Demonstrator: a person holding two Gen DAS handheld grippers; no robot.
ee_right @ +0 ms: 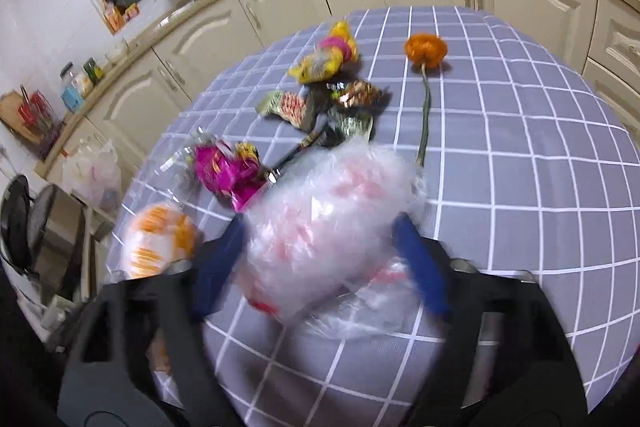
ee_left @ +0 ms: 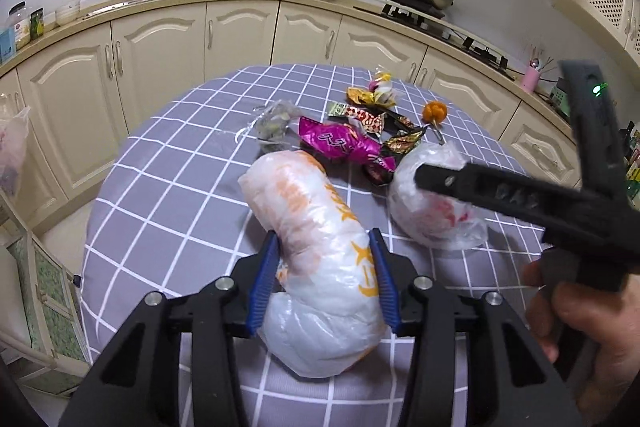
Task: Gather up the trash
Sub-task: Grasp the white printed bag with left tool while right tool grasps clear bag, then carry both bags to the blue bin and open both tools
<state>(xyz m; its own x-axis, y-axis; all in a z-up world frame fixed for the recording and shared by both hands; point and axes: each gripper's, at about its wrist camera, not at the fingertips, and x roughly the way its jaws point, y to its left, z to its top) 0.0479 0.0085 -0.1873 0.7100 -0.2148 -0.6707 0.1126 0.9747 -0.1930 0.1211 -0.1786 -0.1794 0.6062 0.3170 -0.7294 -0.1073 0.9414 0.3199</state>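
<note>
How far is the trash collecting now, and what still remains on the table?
Nothing looks collected yet. In hand: the left gripper has its blue pads against the orange-printed bag, and the right gripper straddles the red-printed bag, though blur hides whether it grips. Left: the magenta wrapper, the other wrappers and the orange flower lie on the table.

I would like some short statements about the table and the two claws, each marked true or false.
1. The left claw has the orange-printed bag between its fingers. True.
2. The right claw straddles a magenta wrapper. False: it straddles the pink-printed bag; the magenta wrapper lies beyond.
3. The orange flower lies on the checked tablecloth. True.
4. The flower is inside a bag. False: it lies bare.
</note>
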